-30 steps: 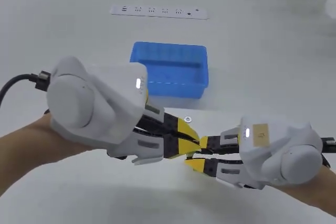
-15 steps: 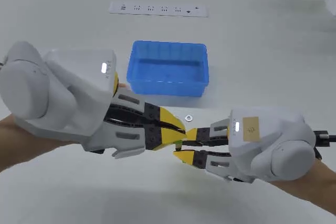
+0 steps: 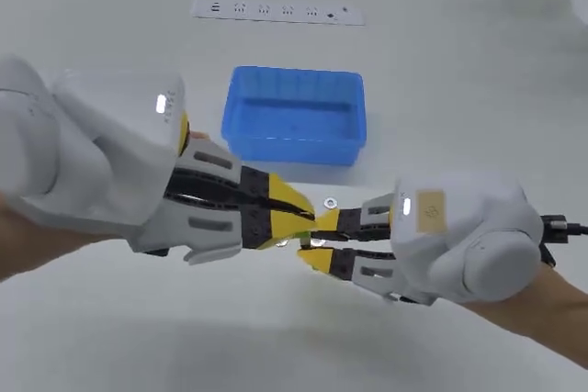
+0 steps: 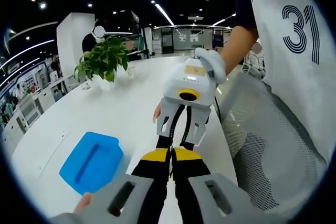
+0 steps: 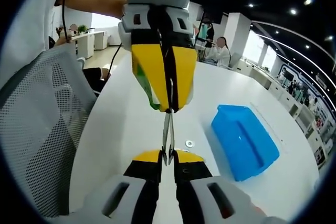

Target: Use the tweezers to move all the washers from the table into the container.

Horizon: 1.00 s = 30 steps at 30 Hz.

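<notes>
A thin pair of metal tweezers [image 5: 168, 135] bridges my two grippers, which face each other tip to tip. My left gripper [image 3: 305, 219] is shut on the far end of the tweezers and my right gripper [image 3: 319, 240] is shut on the near end. In the left gripper view my own yellow jaws [image 4: 170, 157] meet the right gripper head-on. One small washer [image 3: 330, 202] lies on the white table just beyond the jaw tips, also seen as the washer [image 5: 189, 143] beside the tweezers. The blue container [image 3: 294, 115] stands behind the washer, with nothing visible inside it.
A white power strip [image 3: 276, 12] lies at the far side of the table [image 3: 459, 89]. A mesh office chair [image 5: 42, 124] stands by the table edge, and a potted plant [image 4: 105, 59] sits farther off. A person in a numbered shirt [image 4: 283, 51] holds the grippers.
Both grippers have shifted left together, still joined at the tweezers. The left one has come nearer the camera, and the jaw tips now sit just below and left of the washer.
</notes>
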Tool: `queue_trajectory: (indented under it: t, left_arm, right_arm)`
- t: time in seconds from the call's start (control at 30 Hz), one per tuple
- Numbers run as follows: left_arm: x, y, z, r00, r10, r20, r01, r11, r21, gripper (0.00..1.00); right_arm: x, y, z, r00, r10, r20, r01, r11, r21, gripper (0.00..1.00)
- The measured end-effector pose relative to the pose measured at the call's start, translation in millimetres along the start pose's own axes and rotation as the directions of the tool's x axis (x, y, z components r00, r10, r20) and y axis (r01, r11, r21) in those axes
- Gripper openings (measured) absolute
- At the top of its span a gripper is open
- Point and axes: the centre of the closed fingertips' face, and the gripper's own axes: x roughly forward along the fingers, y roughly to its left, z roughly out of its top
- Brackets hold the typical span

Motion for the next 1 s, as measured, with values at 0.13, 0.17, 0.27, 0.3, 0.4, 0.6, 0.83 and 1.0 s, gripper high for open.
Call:
queue_trajectory:
  t: [0.13,0.17,0.27,0.3,0.4,0.6,0.83,1.0]
  left_arm:
    - [4.2,6.3,-2.9,0.9999,-0.01,-0.002,0.01,1.0,0.004,0.05]
    - [5.1,7.1,-3.6,0.9999,-0.012,-0.001,0.012,1.0,0.002,0.05]
    - [8.6,9.8,-5.5,0.9999,-0.017,0.001,0.017,1.0,0.002,0.05]
    - [9.3,10.7,-5.6,0.9998,-0.018,0.004,0.018,1.0,0.001,0.05]
    - [11.1,13.6,-5.8,0.9998,-0.018,0.013,0.018,1.0,0.0,0.05]
    - [13.6,16.3,-5.8,0.9996,-0.018,0.022,0.018,1.0,0.003,0.05]
    - [19.0,13.7,-9.2,0.9992,-0.035,0.021,0.035,0.999,-0.002,0.05]
    - [20.7,14.1,-10.0,0.9993,-0.032,0.018,0.032,0.999,0.012,0.05]
  right_arm:
    - [1.9,-4.5,-4.6,0.9998,-0.007,-0.02,0.007,1.0,-0.005,0.11]
    - [2.1,-5.0,-5.7,0.9997,-0.009,-0.023,0.008,1.0,-0.008,0.11]
    - [2.5,-7.5,-9.6,0.9992,-0.016,-0.037,0.016,1.0,-0.011,0.12]
    - [2.3,-8.4,-10.4,0.9991,-0.018,-0.039,0.018,1.0,-0.011,0.12]
    - [1.4,-12.4,-13.3,0.9987,-0.028,-0.043,0.028,1.0,0.0,0.12]
    - [0.3,-16.4,-17.1,0.9981,-0.035,-0.05,0.036,0.999,0.011,0.12]
    - [0.6,-14.1,-23.4,0.9978,-0.026,-0.06,0.027,0.999,0.025,0.14]
    - [1.0,-15.5,-25.8,0.9975,-0.031,-0.064,0.033,0.999,0.025,0.14]
